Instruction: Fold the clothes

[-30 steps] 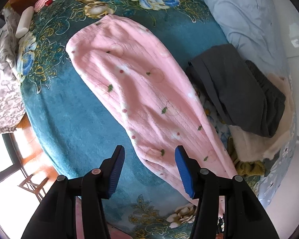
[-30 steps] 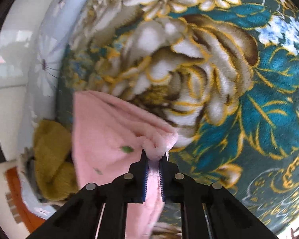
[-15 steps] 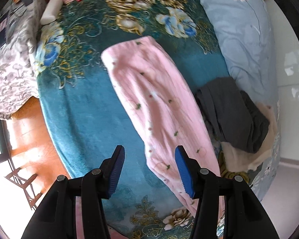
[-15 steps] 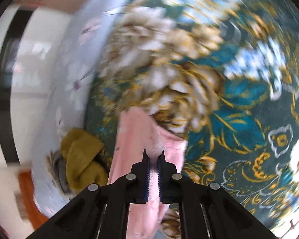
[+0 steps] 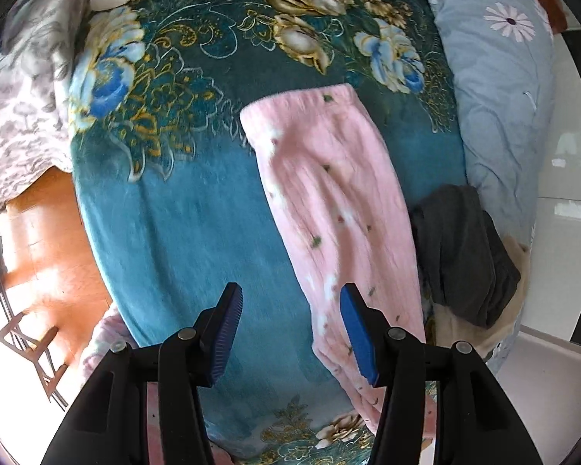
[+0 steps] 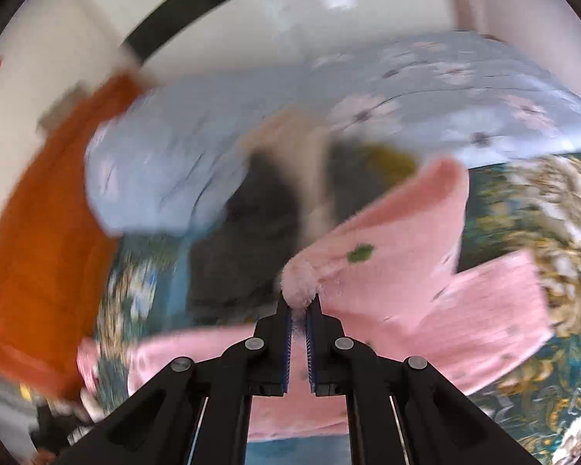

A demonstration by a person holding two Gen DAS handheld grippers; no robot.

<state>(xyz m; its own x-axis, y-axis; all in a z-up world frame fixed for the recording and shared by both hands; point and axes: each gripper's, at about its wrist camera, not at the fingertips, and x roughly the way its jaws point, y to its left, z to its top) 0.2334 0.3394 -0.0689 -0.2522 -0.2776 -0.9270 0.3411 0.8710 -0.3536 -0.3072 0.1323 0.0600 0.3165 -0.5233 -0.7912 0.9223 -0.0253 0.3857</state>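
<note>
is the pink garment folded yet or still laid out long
Mostly spread: the pink garment lies long on the blanket, with one end pinched and lifted by the right gripper.

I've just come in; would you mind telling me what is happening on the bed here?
A person with a gripper in each hand is folding pink fleece pyjama trousers on a teal floral blanket. The right gripper is shut on one end of the trousers, lifting it off the bed. The left gripper hangs open above the blanket, holding nothing. A dark grey garment lies in a heap beside the trousers, next to a pale blue pillow.
</note>
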